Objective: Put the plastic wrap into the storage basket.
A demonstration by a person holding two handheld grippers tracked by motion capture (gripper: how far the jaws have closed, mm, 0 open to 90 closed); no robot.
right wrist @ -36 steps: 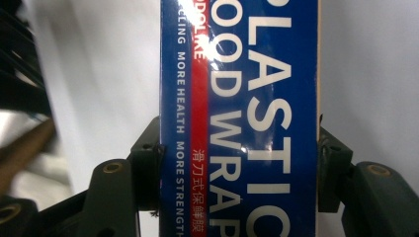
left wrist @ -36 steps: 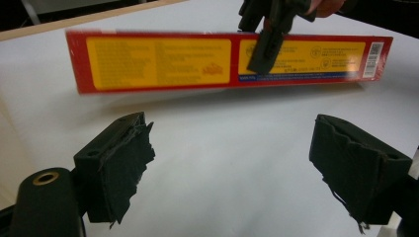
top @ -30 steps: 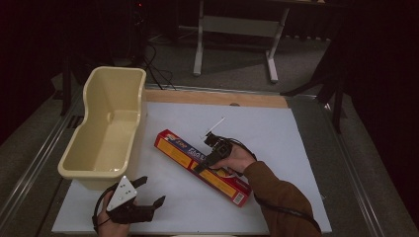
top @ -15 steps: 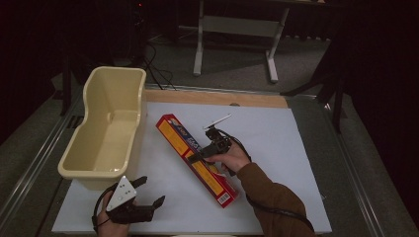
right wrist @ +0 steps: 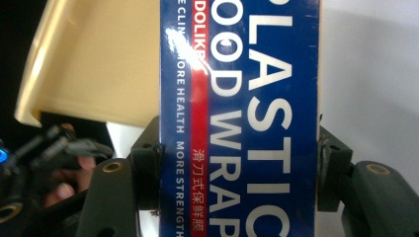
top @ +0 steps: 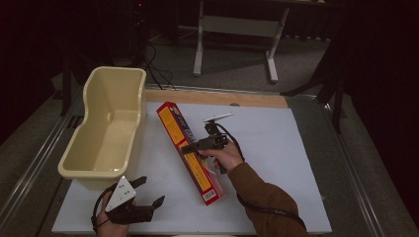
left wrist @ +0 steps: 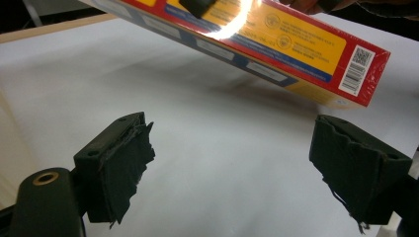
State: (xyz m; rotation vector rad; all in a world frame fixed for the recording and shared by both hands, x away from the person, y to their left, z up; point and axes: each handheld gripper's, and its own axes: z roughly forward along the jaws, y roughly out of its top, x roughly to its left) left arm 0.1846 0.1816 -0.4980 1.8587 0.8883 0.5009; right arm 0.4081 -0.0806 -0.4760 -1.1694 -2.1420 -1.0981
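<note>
Dark floor and metal stand legs sit behind the desk (top: 276,128), which has one big white sheet on top. Biggest of the things on it is the cream tub (top: 106,131), standing at the left side with nothing inside that I can see. Next biggest is the long box of plastic wrap (top: 190,150), red and yellow on one face and blue on another. It is to the right of the tub, close to it, and it looks lifted off the desk, since the left gripper view shows a shadow under it. The right hand-held gripper (top: 190,148) is closed on the box near its middle, with one jaw pressed on each long side. The left hand-held gripper (top: 148,193) waits near the front edge of the desk, well apart from the box, with its jaws wide and holding nothing. I think the box is going into the tub. To do that well, keep the squeeze firm so the smooth box does not slip, turn the box so it lines up with the long way of the tub, lift the far end over the rim, and lower it in gently before letting go. Counting now: one desk, one tub, one box, two hand-held grippers.
</note>
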